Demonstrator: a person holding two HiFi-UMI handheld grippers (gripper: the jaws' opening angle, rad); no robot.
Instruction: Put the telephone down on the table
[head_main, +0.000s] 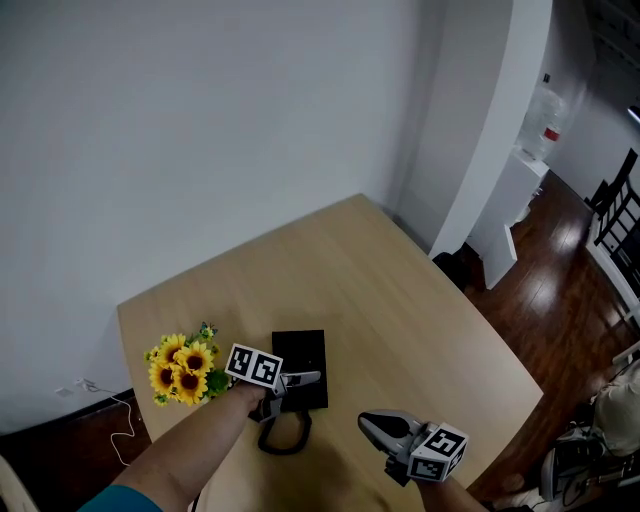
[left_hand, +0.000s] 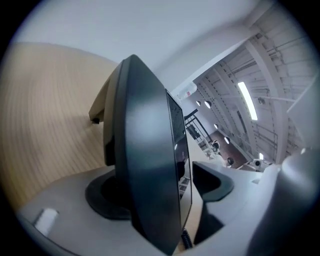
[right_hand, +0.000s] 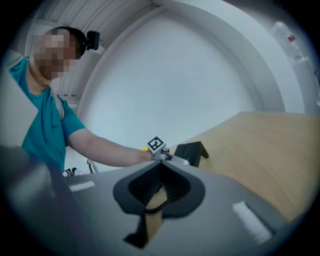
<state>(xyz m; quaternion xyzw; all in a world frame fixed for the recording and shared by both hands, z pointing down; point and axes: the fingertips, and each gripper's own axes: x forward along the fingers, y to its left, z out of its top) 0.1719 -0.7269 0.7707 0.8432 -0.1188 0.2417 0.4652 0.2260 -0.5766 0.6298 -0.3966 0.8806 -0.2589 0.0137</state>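
Telephone (head_main: 300, 362) lies dark on the table (head_main: 400, 290), just ahead of you and a little left of centre, with its long axis running near to far. Nearest you, on the right, your right gripper (head_main: 372, 425) hangs over the near part of the table with its jaws pressed together on nothing, well apart from the telephone. A little farther and to the left, the cord (head_main: 285, 437) loops toward you from the telephone's near end. Over that end your left gripper (head_main: 298, 381) reaches in from the left, crossing the long axis. Its jaws are spread with the telephone between them. One pad seems to lie against the slab, while the other stands clear with a strip of table showing in the gap, so nothing pinches it. Judging from that, the telephone looks set down and the release is nearly complete. What is left is probably for your left hand to back out leftward along its own line, because the telephone lies straight ahead of that claw. Keep the touching pad from dragging the slab or catching the cord. Farther left, the sunflowers (head_main: 183, 368) stand just beside your left wrist, so your room to retreat is tight. Beyond them are bare table and then the pale wall (head_main: 200, 120).
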